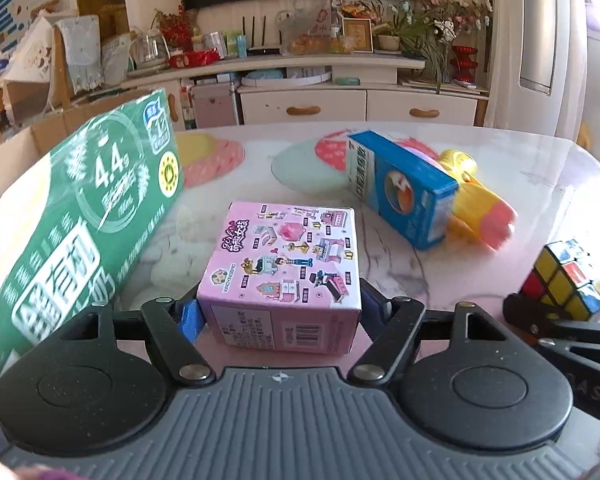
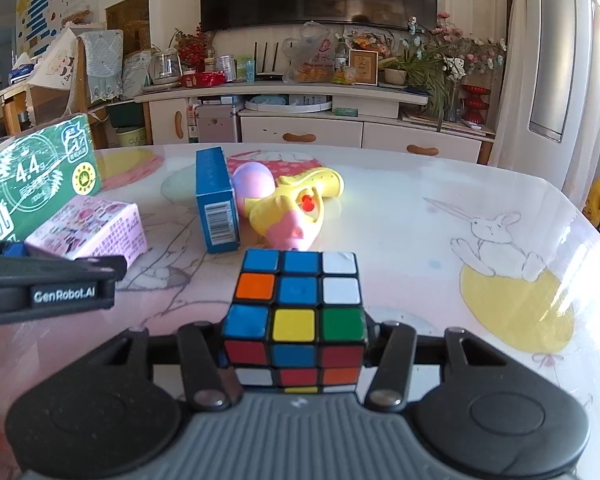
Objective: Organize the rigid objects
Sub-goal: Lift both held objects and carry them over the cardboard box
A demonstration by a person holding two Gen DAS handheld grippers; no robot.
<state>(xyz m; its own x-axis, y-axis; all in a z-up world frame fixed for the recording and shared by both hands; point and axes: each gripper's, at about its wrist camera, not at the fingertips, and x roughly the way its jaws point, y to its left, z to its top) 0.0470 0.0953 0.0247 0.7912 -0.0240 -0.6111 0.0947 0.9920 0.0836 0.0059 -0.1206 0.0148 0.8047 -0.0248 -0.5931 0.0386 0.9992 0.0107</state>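
Left tool: spread wide around the pink toy box, one blue pad touching the box's left side, the other side seemingly just clear; the box rests on the tabletop. Right tool: narrowed onto the puzzle cube, fingers against both its sides, cube at the near centre of the tabletop. Green carton: stands at far left, just beside the pink toy box. Blue box: lies farther back, right of centre, leaning against a yellow and pink toy. Pink-purple ball: sits between blue box and toy, seen from the right wrist. Tabletop: glossy, printed with a rabbit drawing and pastel circles.
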